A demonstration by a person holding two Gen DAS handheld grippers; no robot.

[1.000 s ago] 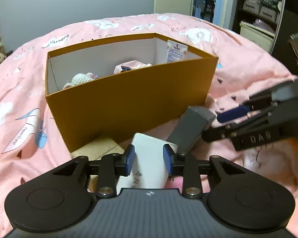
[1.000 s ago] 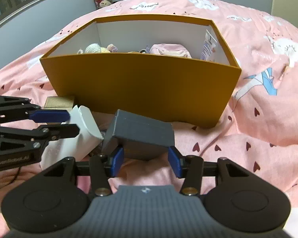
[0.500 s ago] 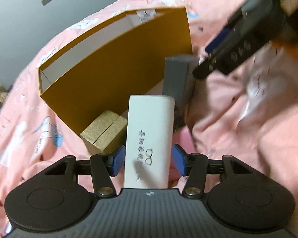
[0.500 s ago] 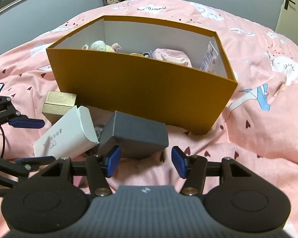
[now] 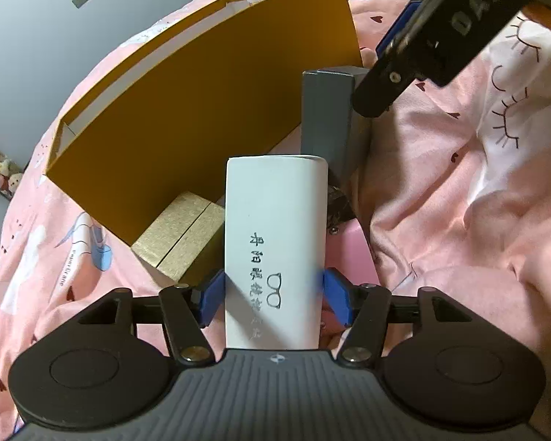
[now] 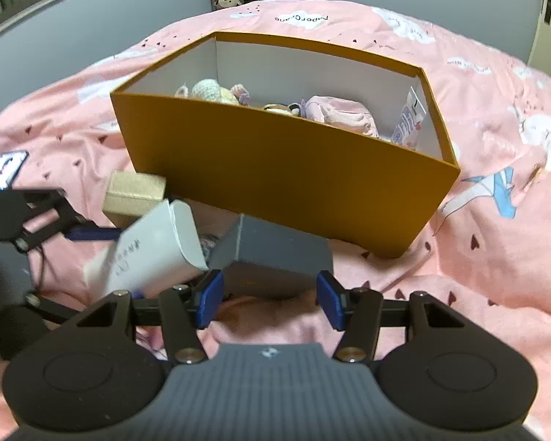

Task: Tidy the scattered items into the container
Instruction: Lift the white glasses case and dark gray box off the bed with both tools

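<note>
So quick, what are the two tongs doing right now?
Left tongs: opening, with the white box between them, seemingly not squeezed.
Right tongs: open, holding nothing, with the grey box just ahead.

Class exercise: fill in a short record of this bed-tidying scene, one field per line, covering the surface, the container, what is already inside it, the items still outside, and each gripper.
surface: pink patterned bedsheet
container: open orange box, white inside
already inside: crocheted toys, pink cloth item
still outside: white glasses box, grey box, gold box, all beside the container's front wall
left gripper: jaws opening, white glasses box between them
right gripper: open, grey box just ahead of the pads
</note>
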